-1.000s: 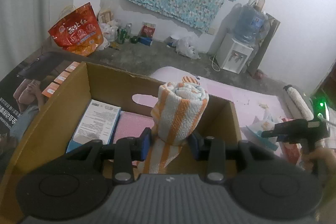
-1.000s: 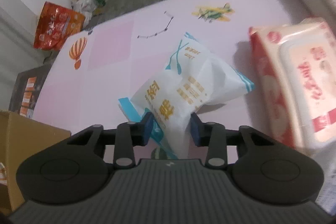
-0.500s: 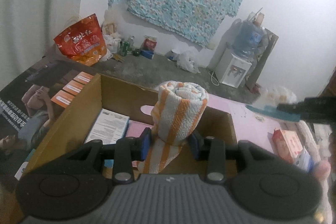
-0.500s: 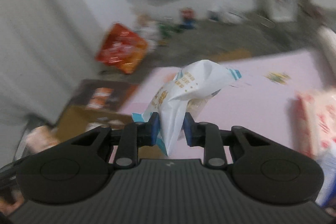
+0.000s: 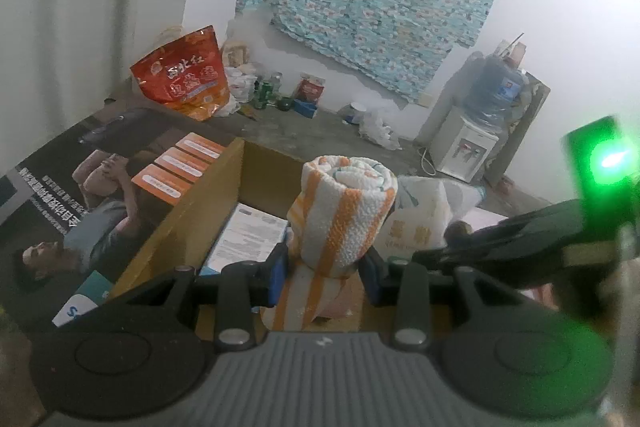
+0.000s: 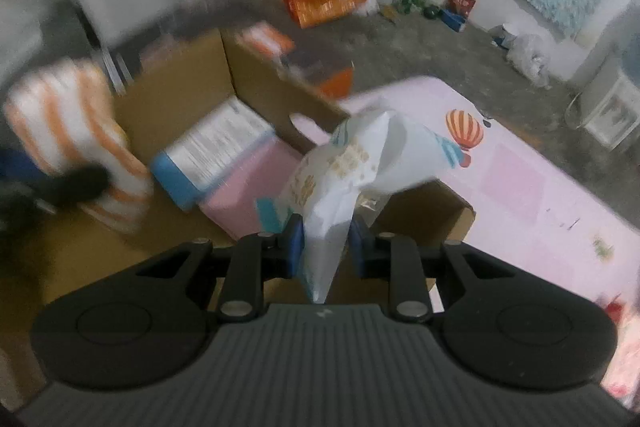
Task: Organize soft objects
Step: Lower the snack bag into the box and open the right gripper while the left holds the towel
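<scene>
My left gripper (image 5: 323, 275) is shut on a rolled orange-and-white striped towel (image 5: 344, 211) and holds it above the open cardboard box (image 5: 188, 211). The towel also shows blurred in the right wrist view (image 6: 72, 143). My right gripper (image 6: 325, 247) is shut on a white tissue pack (image 6: 344, 171) and holds it over the box's near right part (image 6: 436, 199). The tissue pack shows behind the towel in the left wrist view (image 5: 420, 215). Inside the box lie a blue-edged white pack (image 6: 212, 151) and a pink pack (image 6: 256, 183).
The box stands on a pink mat (image 6: 520, 179) with a balloon print. A red snack bag (image 5: 184, 79), bottles and a water dispenser (image 5: 476, 131) stand along the far wall. A dark poster (image 5: 80, 187) lies left of the box. A pink wipes pack (image 6: 624, 343) lies at far right.
My right gripper has lifted the tissue pack off the mat and swung it left over the box. My left gripper has raised the towel slightly above the box.
</scene>
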